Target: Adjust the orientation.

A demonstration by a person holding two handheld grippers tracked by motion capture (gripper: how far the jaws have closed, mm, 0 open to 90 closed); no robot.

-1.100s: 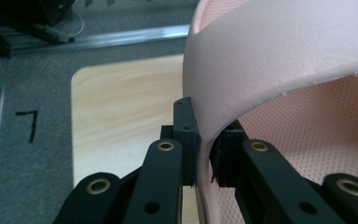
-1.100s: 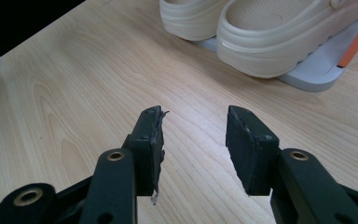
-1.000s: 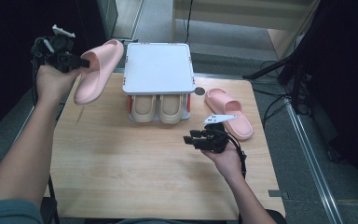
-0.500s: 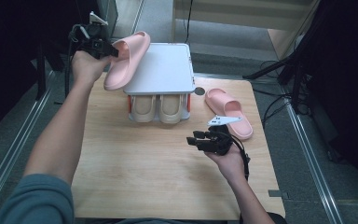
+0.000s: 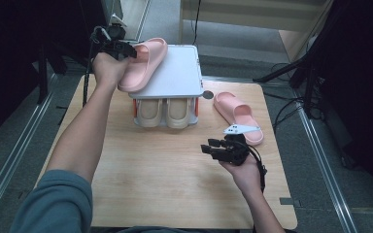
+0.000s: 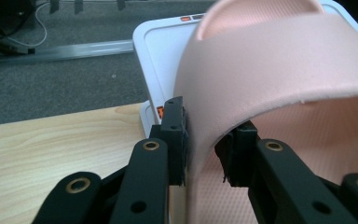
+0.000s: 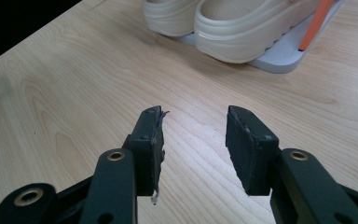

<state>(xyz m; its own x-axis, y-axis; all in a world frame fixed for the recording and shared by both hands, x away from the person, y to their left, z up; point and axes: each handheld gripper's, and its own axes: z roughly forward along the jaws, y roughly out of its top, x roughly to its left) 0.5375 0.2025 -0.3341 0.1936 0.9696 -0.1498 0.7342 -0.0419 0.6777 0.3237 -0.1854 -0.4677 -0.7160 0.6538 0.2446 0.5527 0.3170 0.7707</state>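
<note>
A pink slipper (image 5: 145,63) lies slanted on the left part of the white top (image 5: 179,73) of a small shoe rack at the table's far side. My left gripper (image 5: 126,48) is at the slipper's left edge. In the left gripper view the slipper's strap (image 6: 279,70) runs between the jaws of the left gripper (image 6: 203,144), which have just been opening and stand loosely on either side of it. My right gripper (image 5: 209,145) hovers open over the bare table at the right, and the right gripper view (image 7: 193,135) shows nothing between its jaws.
A second pink slipper (image 5: 238,116) lies on the wooden table (image 5: 165,184) right of the rack. A pair of beige shoes (image 5: 167,112) stands on the rack's lower shelf, toes toward me. Dark floor, rails and cables surround the table.
The left hand carried the pink slipper from beyond the table's far left corner rightward onto the rack's white top. The right gripper stayed where it was.
</note>
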